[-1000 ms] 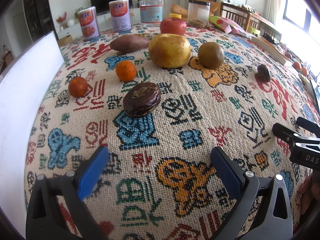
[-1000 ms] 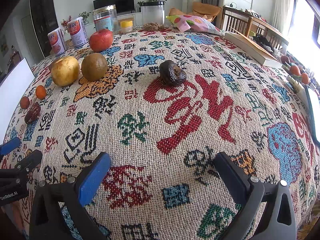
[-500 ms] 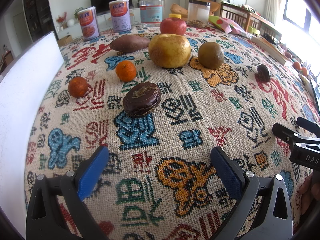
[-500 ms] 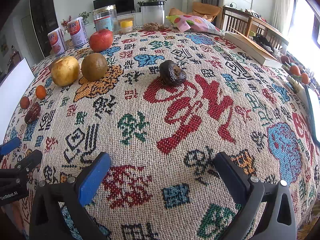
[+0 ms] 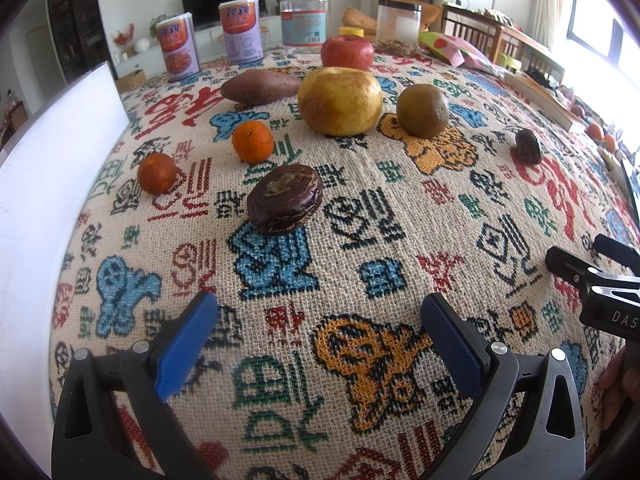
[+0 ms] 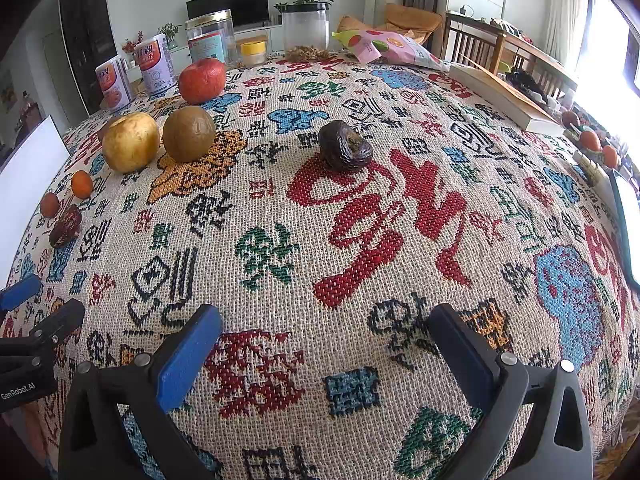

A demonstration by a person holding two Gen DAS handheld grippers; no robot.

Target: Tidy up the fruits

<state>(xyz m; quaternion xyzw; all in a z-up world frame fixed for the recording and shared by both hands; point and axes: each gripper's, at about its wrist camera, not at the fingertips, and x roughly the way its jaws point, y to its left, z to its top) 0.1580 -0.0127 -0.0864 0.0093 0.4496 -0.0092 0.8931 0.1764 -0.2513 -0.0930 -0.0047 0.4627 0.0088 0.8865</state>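
Observation:
Fruits lie on a patterned tablecloth. In the left wrist view: a dark wrinkled fruit, two small oranges, a big yellow pear, a brown round fruit, a sweet potato, a red apple and a dark shrivelled fruit. That shrivelled fruit lies alone ahead of my right gripper, which is open and empty. My left gripper is open and empty, short of the dark wrinkled fruit.
A white board stands along the table's left edge. Two cans, jars and a snack bag line the far edge. A book lies at the right. The right gripper's fingers show at the left view's right edge.

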